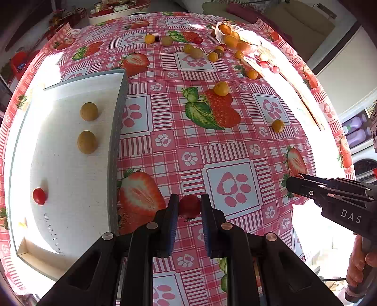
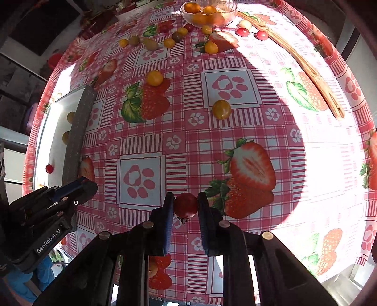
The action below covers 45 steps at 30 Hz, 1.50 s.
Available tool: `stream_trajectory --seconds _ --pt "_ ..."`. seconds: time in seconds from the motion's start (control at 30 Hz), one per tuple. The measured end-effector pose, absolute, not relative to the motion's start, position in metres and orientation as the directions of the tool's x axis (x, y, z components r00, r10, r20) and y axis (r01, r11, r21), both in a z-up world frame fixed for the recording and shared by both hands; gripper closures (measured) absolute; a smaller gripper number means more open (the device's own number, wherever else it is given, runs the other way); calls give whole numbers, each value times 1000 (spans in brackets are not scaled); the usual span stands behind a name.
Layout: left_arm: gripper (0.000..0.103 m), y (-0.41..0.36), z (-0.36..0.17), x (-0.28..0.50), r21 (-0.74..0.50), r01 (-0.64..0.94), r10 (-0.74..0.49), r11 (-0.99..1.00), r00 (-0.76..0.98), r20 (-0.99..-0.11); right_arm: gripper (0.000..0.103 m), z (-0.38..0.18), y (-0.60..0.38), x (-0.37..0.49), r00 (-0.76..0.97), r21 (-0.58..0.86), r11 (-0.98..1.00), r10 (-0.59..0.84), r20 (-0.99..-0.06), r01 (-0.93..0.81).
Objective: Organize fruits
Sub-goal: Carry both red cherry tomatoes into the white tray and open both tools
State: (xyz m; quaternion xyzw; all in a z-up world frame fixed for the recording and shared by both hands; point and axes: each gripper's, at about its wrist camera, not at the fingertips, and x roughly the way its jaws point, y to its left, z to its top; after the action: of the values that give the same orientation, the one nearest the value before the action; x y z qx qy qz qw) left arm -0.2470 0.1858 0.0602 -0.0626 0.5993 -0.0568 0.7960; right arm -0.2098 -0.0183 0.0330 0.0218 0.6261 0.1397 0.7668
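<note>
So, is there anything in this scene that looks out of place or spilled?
Yes. Many small tomatoes lie loose across the tablecloth instead of in the glass bowl or the white tray. Each gripper, left and right, grips a red one.

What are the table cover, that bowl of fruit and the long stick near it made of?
Cover: likely vinyl or oilcloth; printed, with sheen and glare in sun. Bowl: clear glass or plastic; the fruit shows through its wall. Stick: looks like wood; matte tan, grain-like streaks.
</note>
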Motion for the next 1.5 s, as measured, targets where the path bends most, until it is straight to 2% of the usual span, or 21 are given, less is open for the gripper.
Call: stream_trajectory --seconds 0.6,1.0,1.5 --pt "83 273 75 -264 -127 -189 -58 974 335 -941 81 55 67 -189 171 226 908 300 -938 -353" --pt "83 333 70 -288 -87 -340 32 936 330 -943 81 61 146 -187 124 260 835 360 -925 -485" --pt "83 371 47 -303 -54 -437 88 898 299 -950 81 56 220 -192 61 272 751 383 -922 -601"
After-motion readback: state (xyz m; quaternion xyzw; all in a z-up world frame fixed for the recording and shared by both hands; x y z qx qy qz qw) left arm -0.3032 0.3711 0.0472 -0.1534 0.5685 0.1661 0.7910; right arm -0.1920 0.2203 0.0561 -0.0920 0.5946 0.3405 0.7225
